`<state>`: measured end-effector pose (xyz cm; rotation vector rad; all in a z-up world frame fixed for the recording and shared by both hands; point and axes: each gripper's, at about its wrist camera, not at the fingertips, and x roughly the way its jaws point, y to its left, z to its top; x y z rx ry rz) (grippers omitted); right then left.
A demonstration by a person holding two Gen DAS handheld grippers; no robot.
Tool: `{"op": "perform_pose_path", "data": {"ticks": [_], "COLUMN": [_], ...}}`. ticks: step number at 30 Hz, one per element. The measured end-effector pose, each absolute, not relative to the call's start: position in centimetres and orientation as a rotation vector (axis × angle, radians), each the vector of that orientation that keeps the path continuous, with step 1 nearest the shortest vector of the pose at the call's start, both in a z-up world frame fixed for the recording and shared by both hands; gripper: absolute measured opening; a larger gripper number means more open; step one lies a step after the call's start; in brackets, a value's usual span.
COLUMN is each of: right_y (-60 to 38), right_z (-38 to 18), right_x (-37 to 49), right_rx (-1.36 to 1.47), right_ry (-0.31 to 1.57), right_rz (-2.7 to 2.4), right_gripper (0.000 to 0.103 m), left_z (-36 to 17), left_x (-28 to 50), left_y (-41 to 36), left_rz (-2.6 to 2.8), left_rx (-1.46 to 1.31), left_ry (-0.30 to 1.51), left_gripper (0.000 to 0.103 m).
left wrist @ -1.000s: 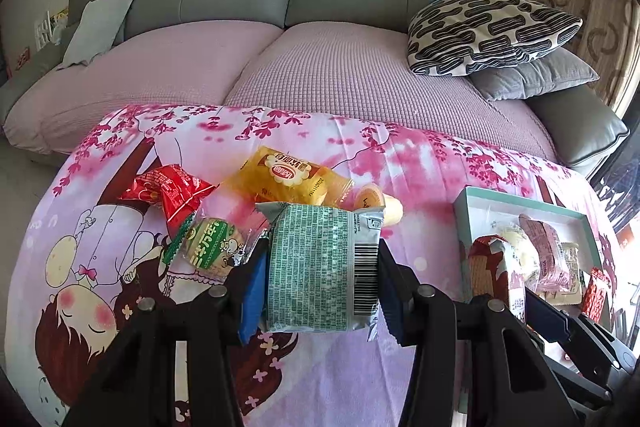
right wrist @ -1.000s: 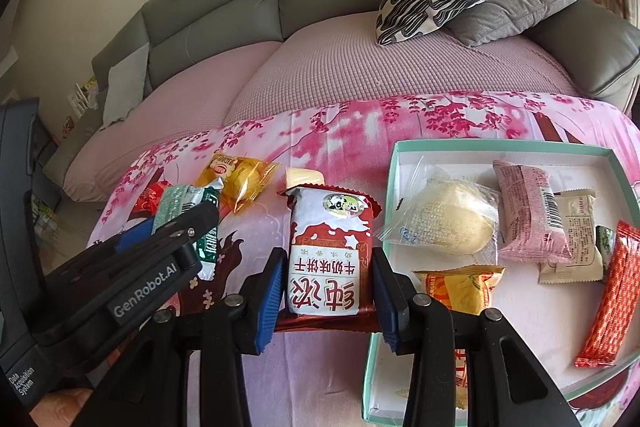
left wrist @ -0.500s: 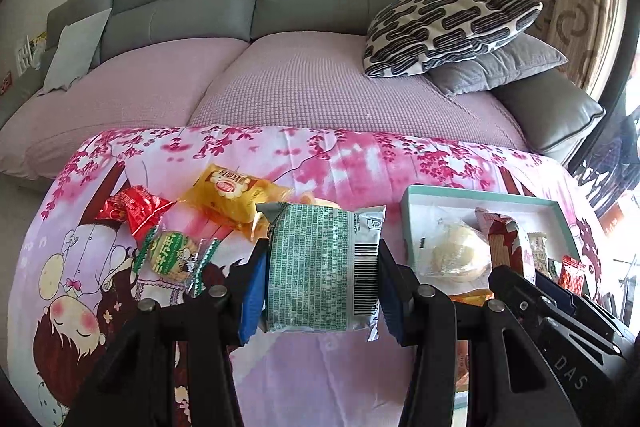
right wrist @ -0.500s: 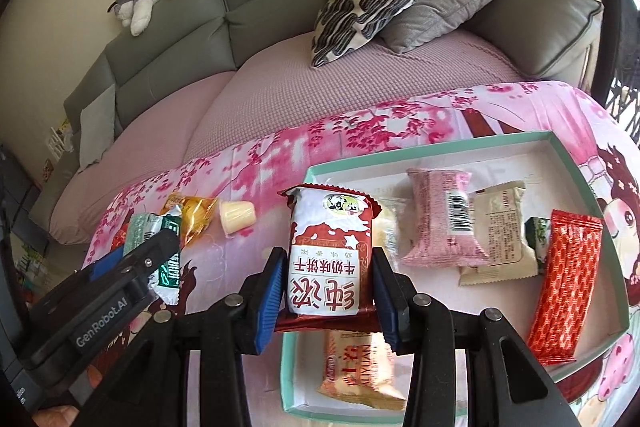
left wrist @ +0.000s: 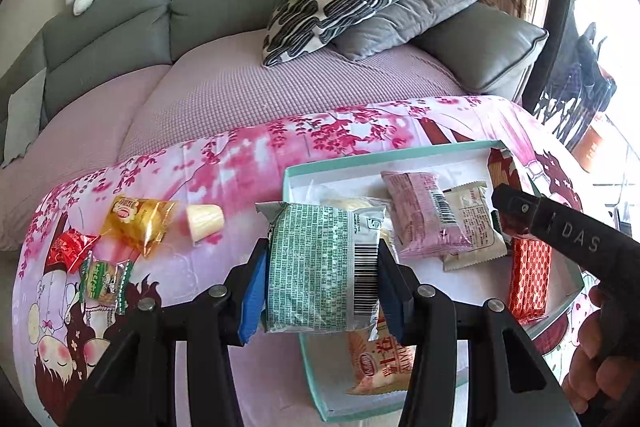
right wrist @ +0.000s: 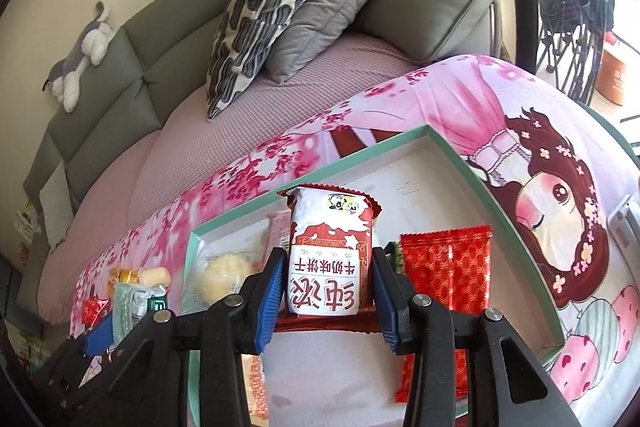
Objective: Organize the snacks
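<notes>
Both grippers clamp packets above the tray (right wrist: pixel 472 171): left gripper (left wrist: pixel 320 267) a green packet (left wrist: pixel 316 267), right gripper (right wrist: pixel 326 275) a red packet (right wrist: pixel 328 259); dropped together, they may collide or overshoot.

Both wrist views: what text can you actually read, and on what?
"DAS": right gripper's body, seen from the left wrist.
"牛奶味饼干": red-and-white packet in the right gripper, printed upside down.
Green packet in the left gripper: barcode and fine print, too small to read.
Orange packet in the box: blurred.

Bare tray floor (right wrist: pixel 432 187) at far corner — red wafer pack (right wrist: pixel 448 267) just beside.
</notes>
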<state>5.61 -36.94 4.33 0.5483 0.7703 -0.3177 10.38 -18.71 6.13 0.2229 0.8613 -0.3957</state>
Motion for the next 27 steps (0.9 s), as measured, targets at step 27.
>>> {"op": "perform_pose_path", "data": {"ticks": [27], "right_y": [-41.5], "right_z": [1.9], "right_x": [7.4], "right_rx": [0.458], "right_ry": [0.795], "right_rz": [-0.442], "right_gripper": [0.043], "left_z": [3.3], "left_x": [13.7], "left_y": [-26.1], "left_rz": [-0.411], "left_rx": [0.298], "left_ry": [0.915], "left_gripper": [0.056]}}
